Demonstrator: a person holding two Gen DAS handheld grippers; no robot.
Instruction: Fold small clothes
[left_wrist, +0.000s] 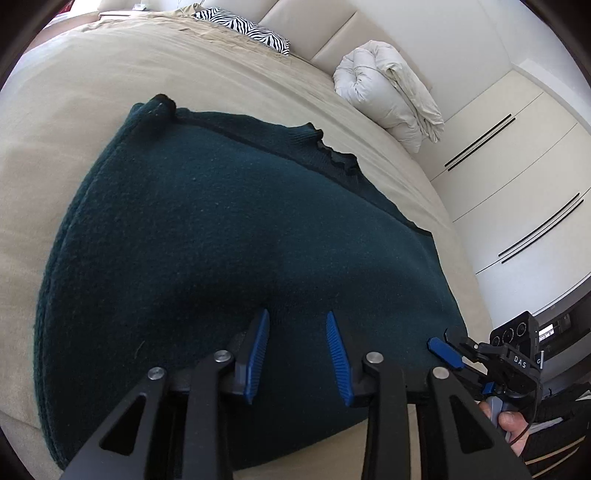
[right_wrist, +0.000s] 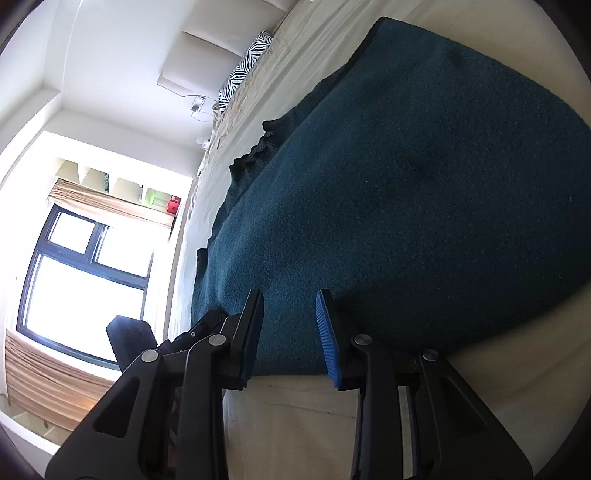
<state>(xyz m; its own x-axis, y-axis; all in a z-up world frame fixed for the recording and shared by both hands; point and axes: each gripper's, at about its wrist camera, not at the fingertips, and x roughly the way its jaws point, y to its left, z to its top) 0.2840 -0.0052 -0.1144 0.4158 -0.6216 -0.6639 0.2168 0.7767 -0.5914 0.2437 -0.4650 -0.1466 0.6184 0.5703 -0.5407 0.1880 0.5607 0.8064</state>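
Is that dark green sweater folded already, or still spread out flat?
Folded, at least once: the sweater shows doubled edges on one side and another layer peeking out beyond its far edge.

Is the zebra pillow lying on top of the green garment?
No, the zebra pillow sits at the far end of the bed, well apart from the green garment.

Both tools, left tool (left_wrist: 297, 317) and right tool (right_wrist: 290, 295), have black linkages, silver rivets and ribbed blue pads.
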